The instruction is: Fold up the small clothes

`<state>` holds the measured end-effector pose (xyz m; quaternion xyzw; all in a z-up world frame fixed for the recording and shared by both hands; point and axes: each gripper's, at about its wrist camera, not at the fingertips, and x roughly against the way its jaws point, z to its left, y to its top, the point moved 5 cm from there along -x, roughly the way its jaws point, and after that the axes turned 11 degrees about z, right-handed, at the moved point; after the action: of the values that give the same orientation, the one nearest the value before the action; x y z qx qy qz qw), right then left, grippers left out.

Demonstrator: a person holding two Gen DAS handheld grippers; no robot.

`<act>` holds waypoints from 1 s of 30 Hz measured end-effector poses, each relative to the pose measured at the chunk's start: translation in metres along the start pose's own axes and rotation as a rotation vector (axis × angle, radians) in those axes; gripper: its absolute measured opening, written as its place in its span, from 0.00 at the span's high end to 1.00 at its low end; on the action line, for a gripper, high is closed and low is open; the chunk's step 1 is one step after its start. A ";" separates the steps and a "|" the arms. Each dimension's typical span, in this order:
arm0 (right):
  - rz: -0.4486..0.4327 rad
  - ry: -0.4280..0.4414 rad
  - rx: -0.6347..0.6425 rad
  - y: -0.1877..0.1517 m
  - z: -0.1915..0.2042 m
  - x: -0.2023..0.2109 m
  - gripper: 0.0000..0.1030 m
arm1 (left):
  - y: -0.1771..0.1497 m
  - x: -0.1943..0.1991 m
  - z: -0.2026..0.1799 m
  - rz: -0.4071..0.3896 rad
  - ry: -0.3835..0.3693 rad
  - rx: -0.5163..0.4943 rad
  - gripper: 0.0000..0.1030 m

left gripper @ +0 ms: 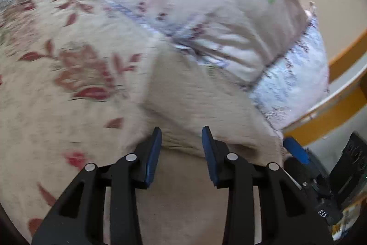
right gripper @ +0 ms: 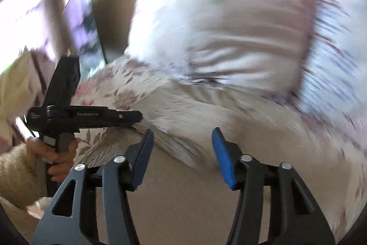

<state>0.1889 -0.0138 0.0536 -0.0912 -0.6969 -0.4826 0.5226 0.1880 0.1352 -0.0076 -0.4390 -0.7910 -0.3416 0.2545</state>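
Note:
A plain beige garment [left gripper: 195,107] lies on a floral bedspread [left gripper: 57,66]; its near edge is folded over. My left gripper [left gripper: 181,137] is open, its blue pads either side of that folded edge, just above the cloth. In the right wrist view the garment [right gripper: 195,111] is blurred by motion. My right gripper [right gripper: 182,139] is open and empty above the garment's near part. The left gripper [right gripper: 128,117] also shows there from the side, its tip at the garment's left edge, held by a hand [right gripper: 57,155].
A white and pink pillow [left gripper: 206,10] with a blue-patterned edge lies beyond the garment; it also shows in the right wrist view [right gripper: 229,26]. A wooden bed frame [left gripper: 344,102] runs at the right. A dark screen [right gripper: 84,33] leans at the left.

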 end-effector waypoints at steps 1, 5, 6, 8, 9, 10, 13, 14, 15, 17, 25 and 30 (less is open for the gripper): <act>0.022 -0.005 0.021 0.005 0.008 -0.012 0.53 | 0.001 -0.001 0.006 0.000 0.004 0.015 0.71; 0.117 -0.036 0.105 0.012 0.031 -0.059 0.54 | 0.000 0.004 0.021 -0.008 0.006 0.023 0.80; 0.126 -0.070 0.117 0.013 0.032 -0.067 0.54 | 0.000 0.004 0.023 -0.009 0.006 0.020 0.80; 0.162 -0.139 0.117 0.010 0.030 -0.082 0.55 | 0.000 0.005 0.025 -0.011 0.004 0.018 0.81; 0.166 -0.145 0.116 0.007 0.027 -0.087 0.56 | 0.000 0.004 0.024 -0.010 0.003 0.019 0.81; 0.152 -0.157 0.117 0.006 0.024 -0.088 0.58 | 0.000 0.004 0.025 -0.010 0.000 0.022 0.81; 0.125 -0.144 0.050 0.008 0.015 -0.081 0.87 | -0.001 0.004 0.027 -0.011 -0.008 0.026 0.82; 0.095 -0.120 -0.017 0.010 0.005 -0.072 0.89 | 0.000 0.003 0.026 -0.012 -0.013 0.027 0.82; 0.066 -0.108 -0.070 0.011 -0.004 -0.063 0.89 | -0.001 0.003 0.027 -0.011 -0.015 0.029 0.82; -0.012 -0.102 -0.199 0.010 -0.028 -0.038 0.90 | -0.001 0.004 0.028 -0.011 -0.019 0.032 0.82; -0.115 -0.091 -0.872 -0.120 -0.165 0.049 0.88 | -0.002 0.004 0.029 -0.005 -0.040 0.035 0.82; -0.152 -0.040 -1.067 -0.166 -0.209 0.077 0.48 | -0.002 0.004 0.031 0.000 -0.056 0.045 0.82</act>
<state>0.1841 -0.2895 0.0182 -0.3024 -0.3694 -0.8042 0.3541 0.1814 0.1601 -0.0254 -0.4426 -0.8053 -0.3113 0.2423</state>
